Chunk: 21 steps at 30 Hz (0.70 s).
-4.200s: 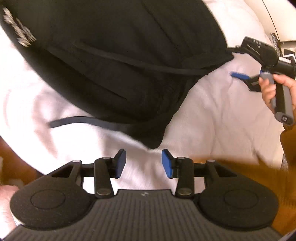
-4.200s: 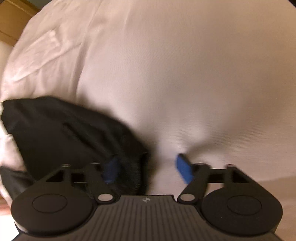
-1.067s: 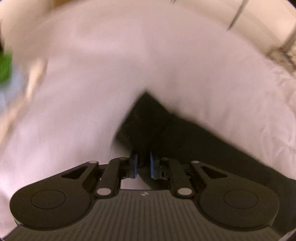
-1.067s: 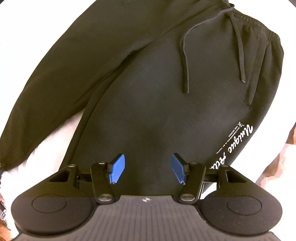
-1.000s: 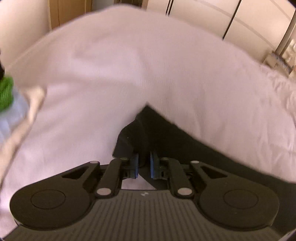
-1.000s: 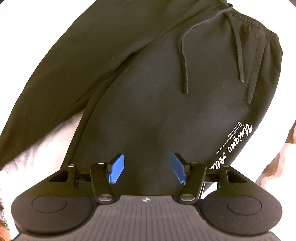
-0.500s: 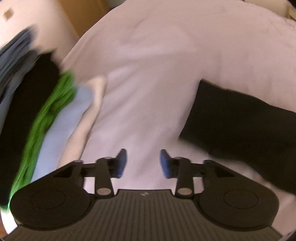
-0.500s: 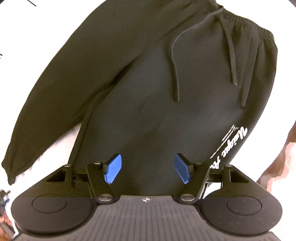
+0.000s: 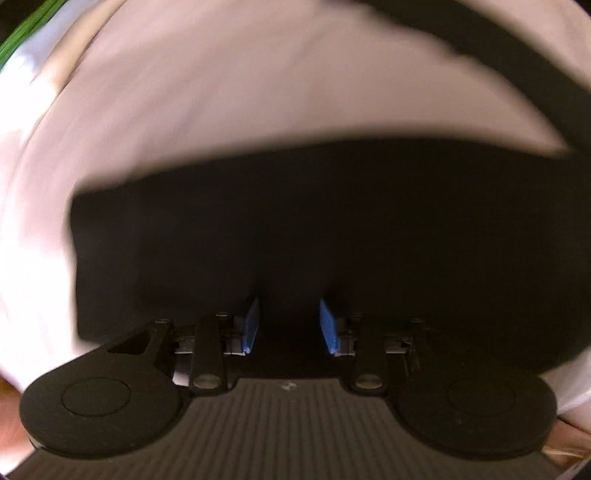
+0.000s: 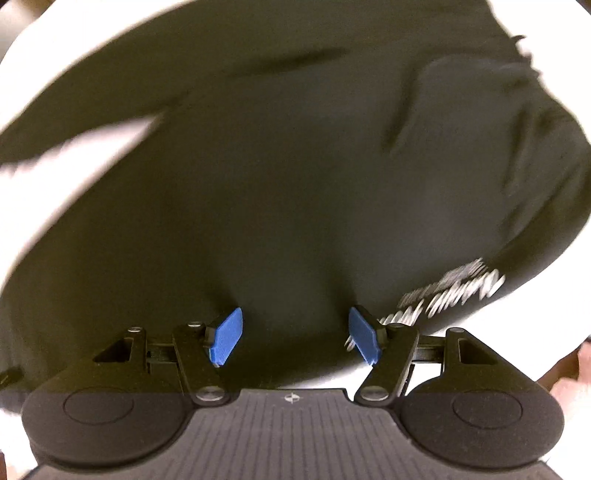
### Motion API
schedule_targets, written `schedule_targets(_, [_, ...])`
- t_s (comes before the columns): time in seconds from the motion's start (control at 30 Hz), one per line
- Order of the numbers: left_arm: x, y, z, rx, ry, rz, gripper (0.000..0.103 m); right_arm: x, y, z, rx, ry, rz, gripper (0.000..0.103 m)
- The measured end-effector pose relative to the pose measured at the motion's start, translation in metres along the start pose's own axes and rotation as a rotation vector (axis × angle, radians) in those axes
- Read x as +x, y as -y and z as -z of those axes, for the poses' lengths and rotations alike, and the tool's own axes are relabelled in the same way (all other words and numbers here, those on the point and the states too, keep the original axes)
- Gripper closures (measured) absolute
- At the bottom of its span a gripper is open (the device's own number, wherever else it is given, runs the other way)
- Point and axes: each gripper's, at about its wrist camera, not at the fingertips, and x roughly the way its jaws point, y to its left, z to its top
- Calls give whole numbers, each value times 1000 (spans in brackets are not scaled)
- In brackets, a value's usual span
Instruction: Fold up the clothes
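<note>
Black sweatpants (image 10: 295,177) with white script lettering (image 10: 447,291) on one leg lie spread on a white bed sheet (image 9: 221,92). In the left wrist view one black trouser leg end (image 9: 295,229) lies just in front of my left gripper (image 9: 290,325), which is open and empty, its blue pads over the fabric. My right gripper (image 10: 295,336) is open wide and empty, low over the upper part of the pants near the lettering. Both views are blurred by motion.
A pile of other clothes with a green edge (image 9: 18,33) shows at the far upper left of the left wrist view. A second black leg (image 9: 517,66) runs across the upper right. White sheet (image 10: 33,184) surrounds the pants.
My left gripper let go of the leg end, opened, and swung back over the black leg. My right gripper dropped closer to the pants and stayed open.
</note>
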Motion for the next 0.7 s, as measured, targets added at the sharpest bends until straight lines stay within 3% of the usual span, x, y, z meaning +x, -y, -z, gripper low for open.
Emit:
schedule_targets(0.13, [-42, 12, 6, -19, 47, -37, 71, -21, 10, 13, -56, -4, -54, 35])
schedule_targets(0.33, [-140, 71, 25, 44, 185, 32, 54, -56, 28, 18, -57, 45, -112, 20])
schedule_targets(0.43, [-176, 101, 37, 103, 237, 46, 51, -74, 38, 15, -29, 88, -133, 16])
schedule_targets(0.7, [-214, 141, 46, 212, 277, 72, 48, -105, 45, 15, -32, 130, -92, 12])
